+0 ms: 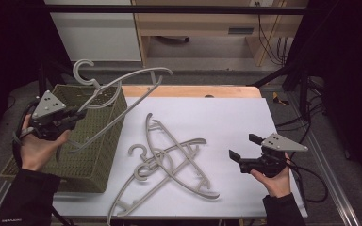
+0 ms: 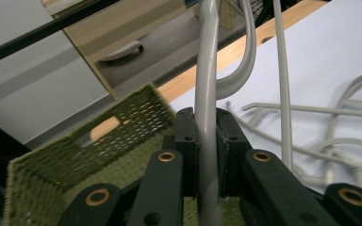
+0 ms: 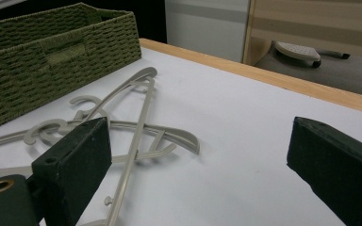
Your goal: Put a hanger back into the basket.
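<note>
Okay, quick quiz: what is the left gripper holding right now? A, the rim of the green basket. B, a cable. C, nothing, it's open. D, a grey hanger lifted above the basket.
D: the left gripper is shut on a grey hanger raised over the green basket.

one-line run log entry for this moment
left tool: shut on hanger above basket | right tool: open | table: two hangers

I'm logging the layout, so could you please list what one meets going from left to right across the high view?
Left gripper → green woven basket → held grey hanger → grey hangers lying crossed on the white table → right gripper.
</note>
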Demonstrator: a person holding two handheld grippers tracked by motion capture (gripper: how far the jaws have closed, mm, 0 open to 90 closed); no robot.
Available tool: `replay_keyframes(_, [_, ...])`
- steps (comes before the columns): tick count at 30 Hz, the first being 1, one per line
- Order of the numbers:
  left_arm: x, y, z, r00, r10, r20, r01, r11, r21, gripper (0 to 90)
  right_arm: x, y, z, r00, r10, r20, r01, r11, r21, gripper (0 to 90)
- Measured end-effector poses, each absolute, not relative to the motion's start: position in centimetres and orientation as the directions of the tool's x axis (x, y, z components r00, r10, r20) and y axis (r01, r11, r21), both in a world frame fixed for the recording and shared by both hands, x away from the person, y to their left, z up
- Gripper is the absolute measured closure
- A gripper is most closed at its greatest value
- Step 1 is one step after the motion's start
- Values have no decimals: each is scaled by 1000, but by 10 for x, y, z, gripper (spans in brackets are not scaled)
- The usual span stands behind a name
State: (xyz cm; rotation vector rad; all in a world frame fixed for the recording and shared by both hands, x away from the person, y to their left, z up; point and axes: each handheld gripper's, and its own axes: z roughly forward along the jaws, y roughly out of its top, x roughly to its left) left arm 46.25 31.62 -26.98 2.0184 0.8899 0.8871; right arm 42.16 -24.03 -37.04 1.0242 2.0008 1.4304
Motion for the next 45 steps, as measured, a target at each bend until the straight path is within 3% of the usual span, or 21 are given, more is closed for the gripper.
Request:
replay_keyframes(27, [474,438,-316,361,891,275,444,-424,789,816,423,-240,-371,-604,796,41,305,183,935,73])
replay_keyframes(45, [482,450,-347,346,900,266,540,-423,728,816,424,-239,-372,-608,793,41,313,192,930,72])
